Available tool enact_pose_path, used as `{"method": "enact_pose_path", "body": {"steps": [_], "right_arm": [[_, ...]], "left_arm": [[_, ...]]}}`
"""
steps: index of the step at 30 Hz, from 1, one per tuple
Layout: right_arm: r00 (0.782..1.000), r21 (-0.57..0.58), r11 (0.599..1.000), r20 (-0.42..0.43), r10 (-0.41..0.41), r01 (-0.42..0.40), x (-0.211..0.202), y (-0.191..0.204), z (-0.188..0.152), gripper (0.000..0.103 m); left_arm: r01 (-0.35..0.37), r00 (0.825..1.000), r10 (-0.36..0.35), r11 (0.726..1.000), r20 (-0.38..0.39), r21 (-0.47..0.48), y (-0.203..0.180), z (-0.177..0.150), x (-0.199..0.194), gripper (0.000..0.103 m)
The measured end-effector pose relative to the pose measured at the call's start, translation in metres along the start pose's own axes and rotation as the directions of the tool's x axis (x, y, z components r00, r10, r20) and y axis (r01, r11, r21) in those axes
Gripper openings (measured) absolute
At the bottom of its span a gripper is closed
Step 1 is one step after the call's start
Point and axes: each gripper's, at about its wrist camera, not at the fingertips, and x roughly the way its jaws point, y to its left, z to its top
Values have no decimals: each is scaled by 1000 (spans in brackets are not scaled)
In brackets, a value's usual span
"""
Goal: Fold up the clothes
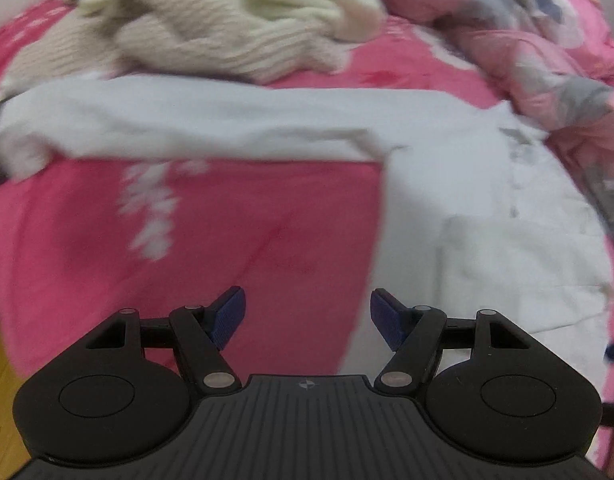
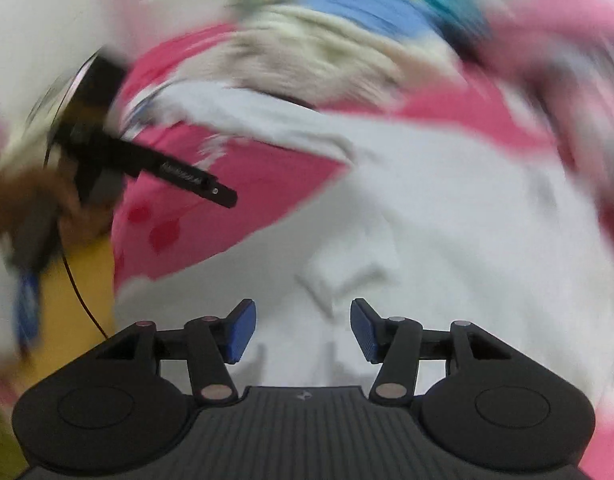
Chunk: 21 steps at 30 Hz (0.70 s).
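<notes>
A white long-sleeved shirt (image 1: 487, 208) lies flat on the pink bed sheet (image 1: 227, 240), one sleeve (image 1: 187, 124) stretched out to the left. My left gripper (image 1: 307, 320) is open and empty, above the sheet by the shirt's left edge. My right gripper (image 2: 303, 328) is open and empty, just above the shirt's body (image 2: 447, 240). The right wrist view is blurred by motion. The left gripper also shows in the right wrist view (image 2: 211, 192) at the left, over the sheet below the sleeve.
A pile of cream knitted clothes (image 1: 211, 28) lies behind the shirt. A pink flowered quilt (image 1: 547, 60) is bunched at the right. Blue fabric (image 2: 367, 4) lies at the back. The bed's left edge and a yellowish floor (image 2: 79, 280) show at the left.
</notes>
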Motion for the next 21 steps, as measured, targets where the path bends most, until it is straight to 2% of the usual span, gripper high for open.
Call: {"method": "enact_pose_path", "body": {"steps": [1, 3, 5, 6, 8, 9, 12, 13, 14, 15, 16, 17, 20, 21], "right_arm": [[1000, 133, 991, -13, -3, 5, -4, -13, -6, 55], [999, 357, 933, -17, -36, 39, -14, -41, -23, 55], [997, 559, 826, -26, -70, 73, -24, -68, -40, 55], [996, 625, 776, -22, -88, 82, -29, -78, -52, 55], [993, 714, 696, -1, -115, 82, -33, -94, -69, 55], [992, 742, 666, 7, -129, 81, -32, -102, -76, 55], [988, 789, 610, 29, -153, 72, -33, -117, -92, 55], [987, 801, 595, 39, -157, 63, -35, -120, -96, 55], [986, 811, 583, 50, -160, 54, -36, -121, -100, 55], [985, 818, 574, 56, -164, 49, -37, -123, -104, 55], [984, 824, 565, 59, -168, 47, -38, -124, -108, 55], [984, 830, 556, 62, -167, 42, -39, -125, -110, 55], [985, 850, 526, 72, -158, 23, -41, -132, -120, 55], [985, 856, 517, 77, -155, 15, -42, -135, -124, 55]], "left_arm": [[26, 1000, -26, 999, 2, 21, -8, 3, 3, 69], [80, 997, -80, 994, -3, 78, -27, 7, 12, 69], [134, 991, -132, 977, -21, 163, -51, 9, 21, 69], [159, 987, -156, 964, -35, 212, -64, 9, 25, 69], [203, 979, -188, 930, -77, 307, -90, 8, 36, 69], [202, 979, -181, 910, -94, 361, -105, 5, 42, 69], [160, 986, -116, 857, -119, 490, -142, -5, 62, 69], [134, 989, -82, 850, -122, 510, -147, -8, 69, 66], [103, 992, -45, 846, -122, 523, -151, -10, 75, 55], [77, 993, -14, 843, -121, 532, -153, -12, 81, 48], [71, 993, -10, 851, -119, 521, -150, -11, 82, 42], [67, 993, -8, 860, -117, 505, -148, -10, 82, 31], [85, 990, -32, 916, -140, 392, -134, -1, 76, 11], [97, 987, -47, 937, -155, 336, -128, 3, 74, 8]]}}
